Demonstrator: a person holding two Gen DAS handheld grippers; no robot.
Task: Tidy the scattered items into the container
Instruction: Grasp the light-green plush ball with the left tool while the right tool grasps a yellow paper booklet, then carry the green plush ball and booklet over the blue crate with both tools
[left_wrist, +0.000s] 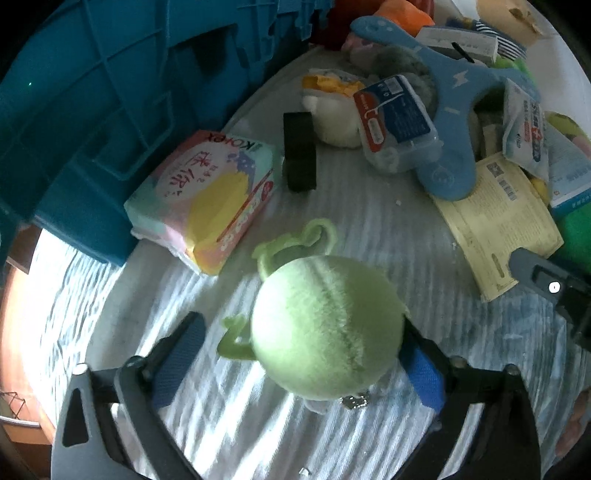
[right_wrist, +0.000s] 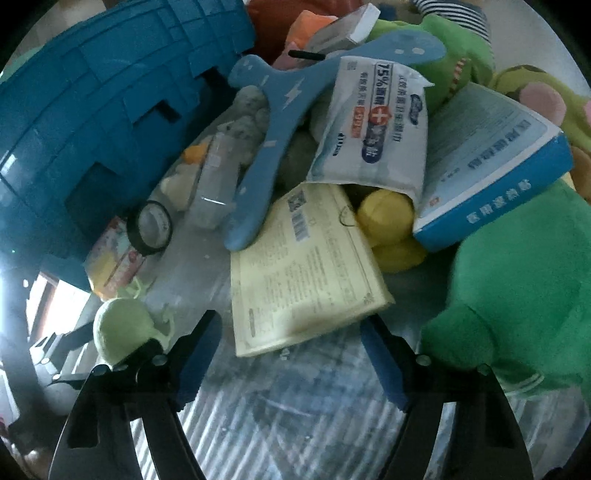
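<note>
1. Nearest the left camera, the left tool (left_wrist: 301, 360) stands wide around a green plush ball (left_wrist: 327, 325) at lower centre; its left pad is clear of the ball, so no grip yet.
2. The blue crate (left_wrist: 92, 110), upper left, is the container; its inside is hidden.
3. On the bench (left_wrist: 369, 229), left to right, a pink pack (left_wrist: 201, 195), black tape roll (left_wrist: 299, 157), blue hanger (left_wrist: 454, 103) and yellow leaflet (left_wrist: 498, 221) are unsorted.
4. The right tool (right_wrist: 291, 358) is wide, straddling the leaflet's near edge, holding nothing.
5. Judged so, most tidying remains.
</note>
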